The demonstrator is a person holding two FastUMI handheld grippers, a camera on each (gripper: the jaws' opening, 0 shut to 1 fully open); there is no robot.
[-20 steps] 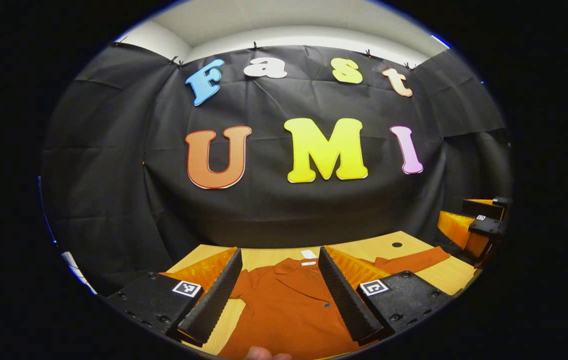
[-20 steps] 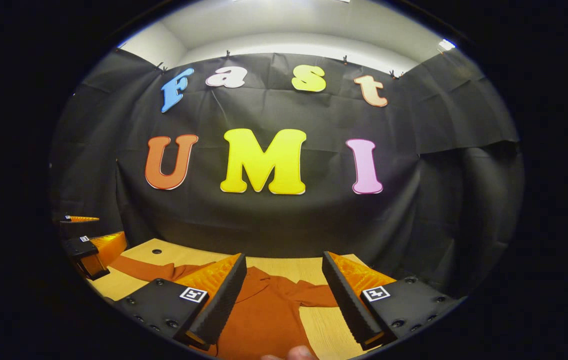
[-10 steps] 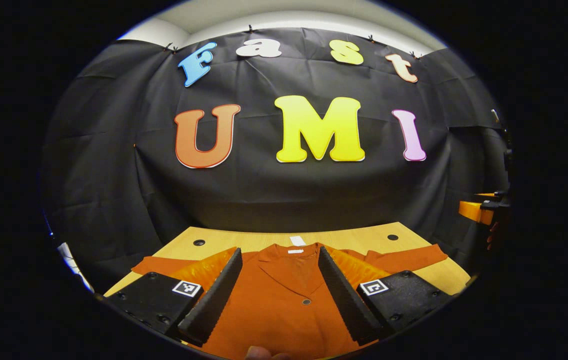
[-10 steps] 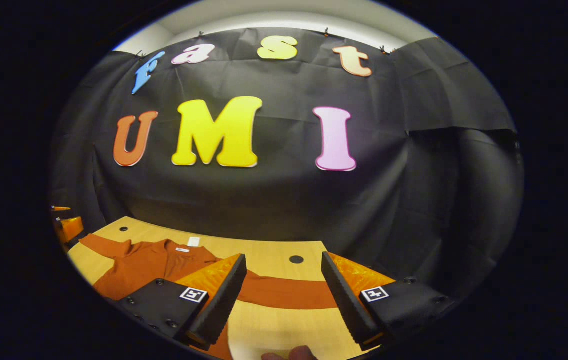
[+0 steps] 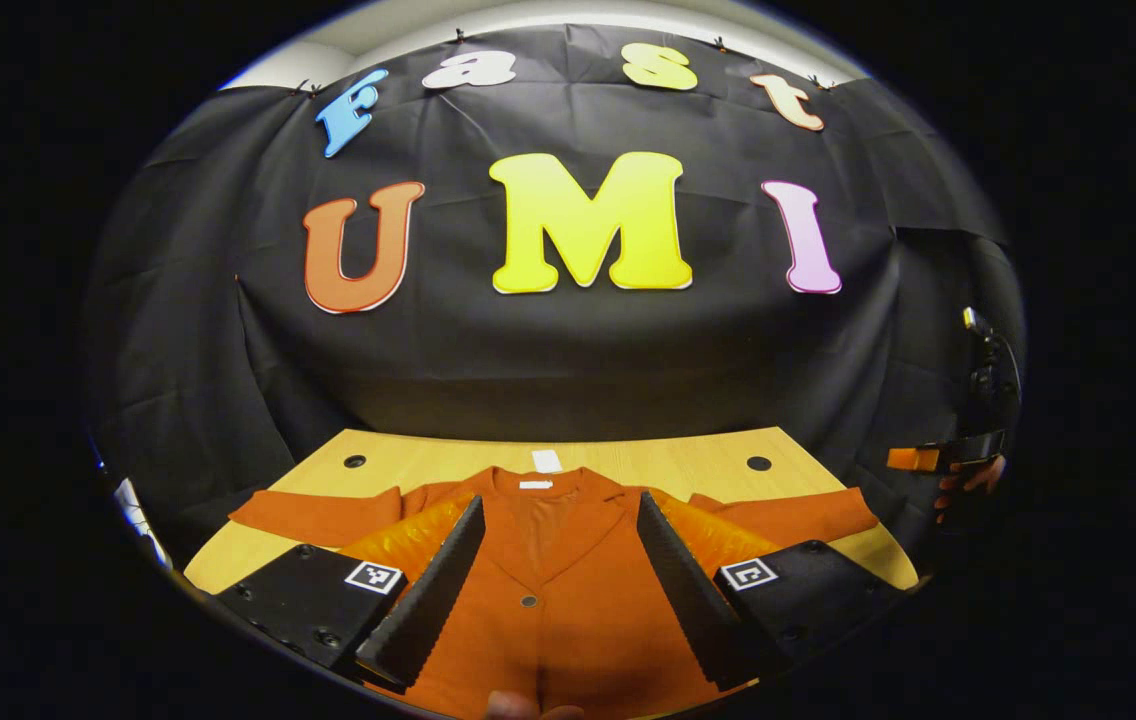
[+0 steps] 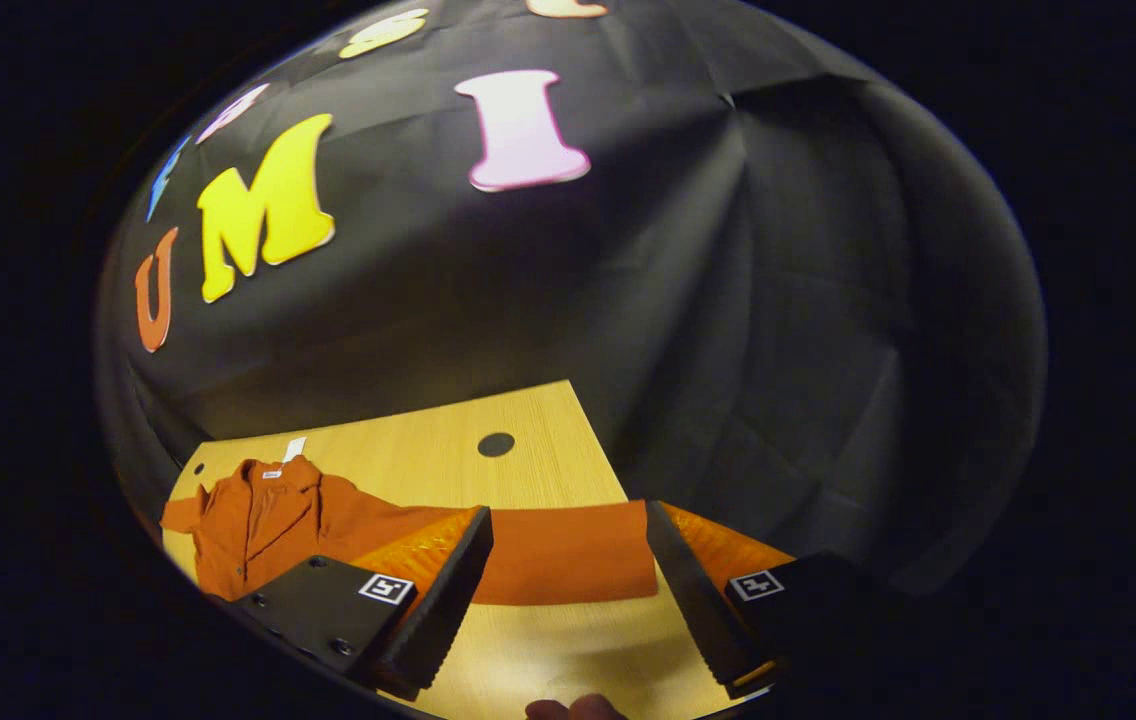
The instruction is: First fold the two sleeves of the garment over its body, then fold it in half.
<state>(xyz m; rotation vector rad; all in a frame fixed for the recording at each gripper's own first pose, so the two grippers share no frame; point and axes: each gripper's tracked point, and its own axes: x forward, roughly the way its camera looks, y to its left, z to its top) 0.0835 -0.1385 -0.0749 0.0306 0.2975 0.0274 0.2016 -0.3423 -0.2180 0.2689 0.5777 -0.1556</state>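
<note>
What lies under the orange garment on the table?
The orange garment lies flat on a wooden table, sleeves spread over bare wood. Whatever may lie beneath its body is covered by the cloth.

In the right gripper view the right gripper [image 6: 568, 580] hangs above the wooden surface [image 6: 528, 650] with its jaws spread wide. Between the jaws lies the cuff end of one sleeve [image 6: 568, 555] of the orange garment [image 6: 268, 520], stretched flat toward the surface's edge. A round hole [image 6: 496, 444] shows in the surface beyond the sleeve
</note>
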